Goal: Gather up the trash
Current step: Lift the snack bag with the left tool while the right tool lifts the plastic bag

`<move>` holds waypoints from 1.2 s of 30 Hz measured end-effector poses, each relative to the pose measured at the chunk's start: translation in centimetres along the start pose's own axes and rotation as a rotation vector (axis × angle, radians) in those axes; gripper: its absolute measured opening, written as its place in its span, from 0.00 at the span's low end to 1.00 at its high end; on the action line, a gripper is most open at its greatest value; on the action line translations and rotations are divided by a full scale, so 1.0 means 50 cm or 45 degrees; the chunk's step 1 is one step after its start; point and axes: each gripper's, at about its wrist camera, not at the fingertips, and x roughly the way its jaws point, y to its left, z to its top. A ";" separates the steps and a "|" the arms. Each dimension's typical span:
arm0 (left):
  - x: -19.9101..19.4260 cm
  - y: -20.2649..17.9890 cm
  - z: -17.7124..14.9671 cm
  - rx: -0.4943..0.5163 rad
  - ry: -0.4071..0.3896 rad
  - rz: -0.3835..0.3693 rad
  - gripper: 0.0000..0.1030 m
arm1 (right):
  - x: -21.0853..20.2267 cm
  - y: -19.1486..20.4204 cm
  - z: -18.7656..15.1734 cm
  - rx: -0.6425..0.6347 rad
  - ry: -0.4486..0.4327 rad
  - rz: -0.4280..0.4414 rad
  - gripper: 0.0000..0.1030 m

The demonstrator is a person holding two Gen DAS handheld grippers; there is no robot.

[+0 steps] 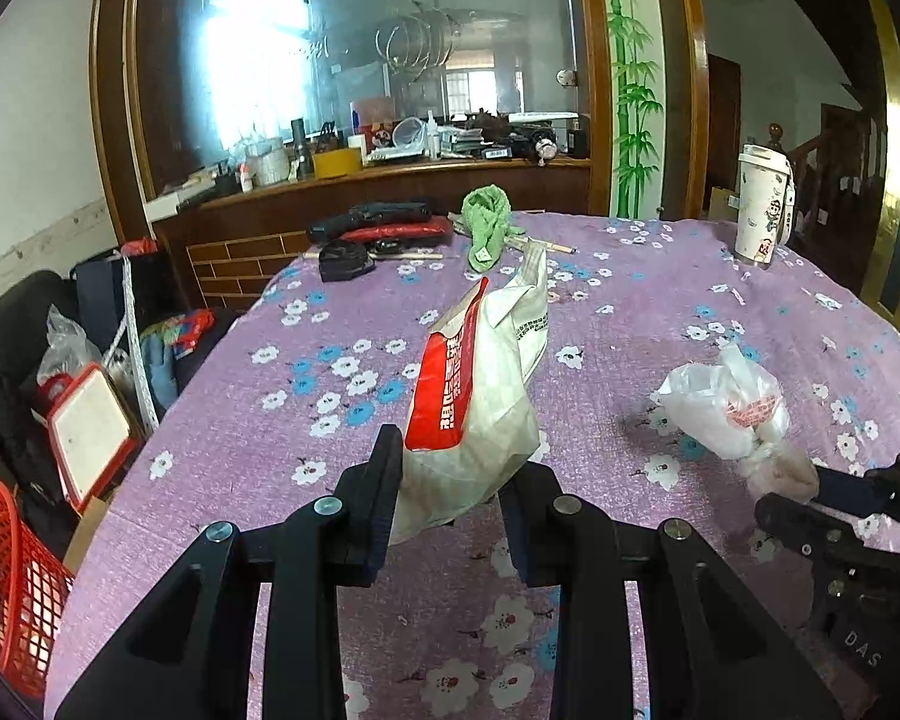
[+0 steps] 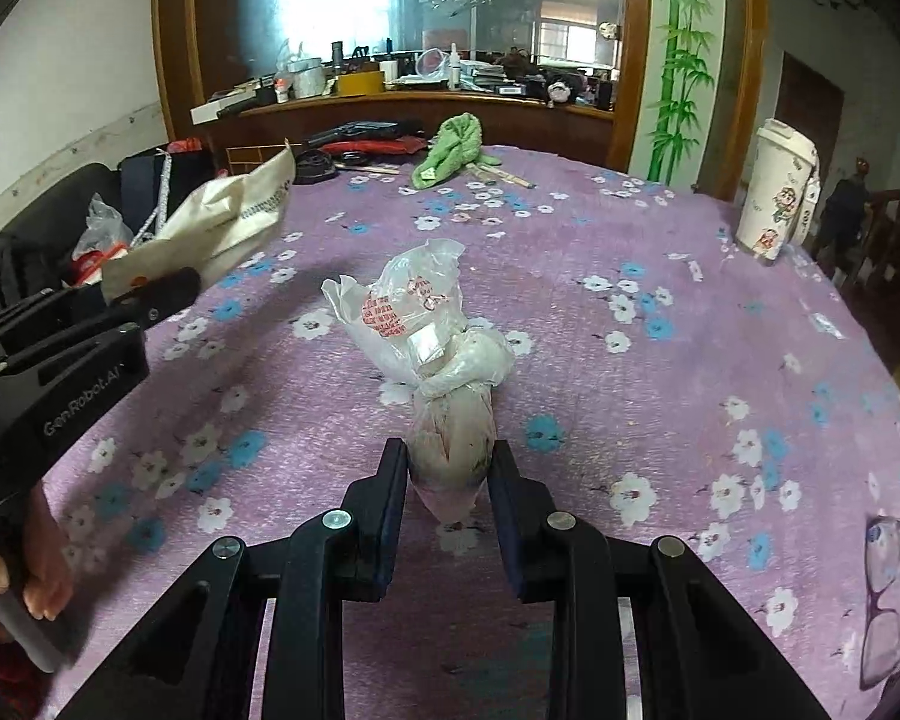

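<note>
My left gripper point(image 1: 453, 468) is shut on a white paper bag with a red printed panel point(image 1: 480, 384), held lifted above the purple flowered tablecloth point(image 1: 342, 438). From the right wrist view the same paper bag point(image 2: 228, 222) sticks out of the left gripper point(image 2: 168, 294) at the left. My right gripper point(image 2: 448, 468) is shut on the knotted end of a white plastic bag with red print point(image 2: 420, 324), which rests on the cloth. In the left wrist view that plastic bag point(image 1: 726, 402) lies at the right, with the right gripper point(image 1: 810, 498) on it.
A red mesh basket point(image 1: 12, 588) stands off the table's left edge. At the far side lie a green cloth point(image 1: 486, 222), chopsticks point(image 1: 546, 246) and black and red pouches point(image 1: 384, 228). A tall white cup point(image 1: 762, 210) stands far right. Glasses point(image 2: 888, 588) lie near right.
</note>
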 end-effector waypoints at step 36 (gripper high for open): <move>-0.122 0.037 -0.006 -0.012 -0.025 0.055 0.29 | -0.065 0.005 0.020 0.042 -0.084 -0.005 0.28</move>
